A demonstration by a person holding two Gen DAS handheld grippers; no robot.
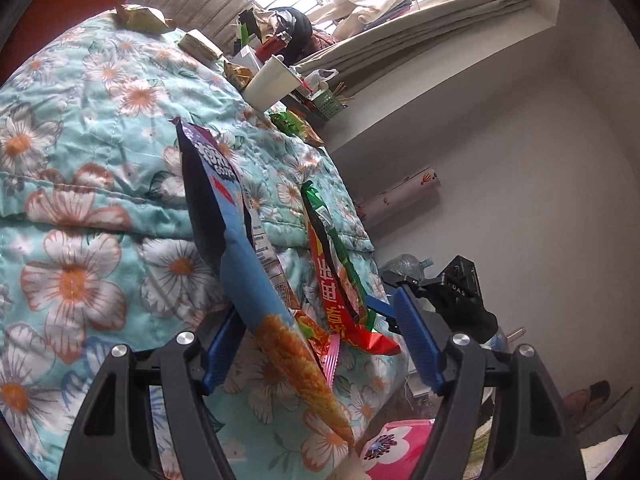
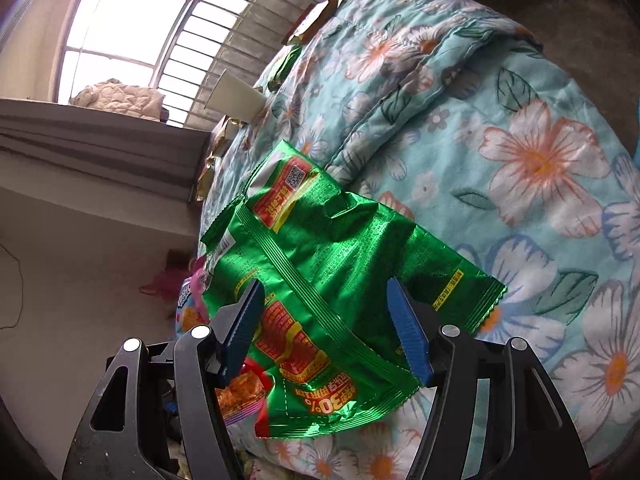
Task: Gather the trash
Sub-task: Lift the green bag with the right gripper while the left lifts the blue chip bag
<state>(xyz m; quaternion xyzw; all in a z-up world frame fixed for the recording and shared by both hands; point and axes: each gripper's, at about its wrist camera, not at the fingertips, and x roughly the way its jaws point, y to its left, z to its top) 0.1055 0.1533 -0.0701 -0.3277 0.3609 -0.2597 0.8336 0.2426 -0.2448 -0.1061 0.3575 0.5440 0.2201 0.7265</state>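
Trash on floral quilt [image 1: 80, 184]: uncollected. Left gripper [image 1: 320, 344] straddled blue snack bag [image 1: 240, 264], right gripper [image 2: 324, 328] green wrapper [image 2: 320, 256]; both unclenched. More wrappers [image 1: 140, 20] remained.

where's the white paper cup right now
In the left wrist view the white paper cup lies on its side at the far edge of the flowered quilt, beside the green basket.

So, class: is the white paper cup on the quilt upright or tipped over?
Tipped over: the white paper cup lies on its side on the floral quilt, its open mouth facing sideways.
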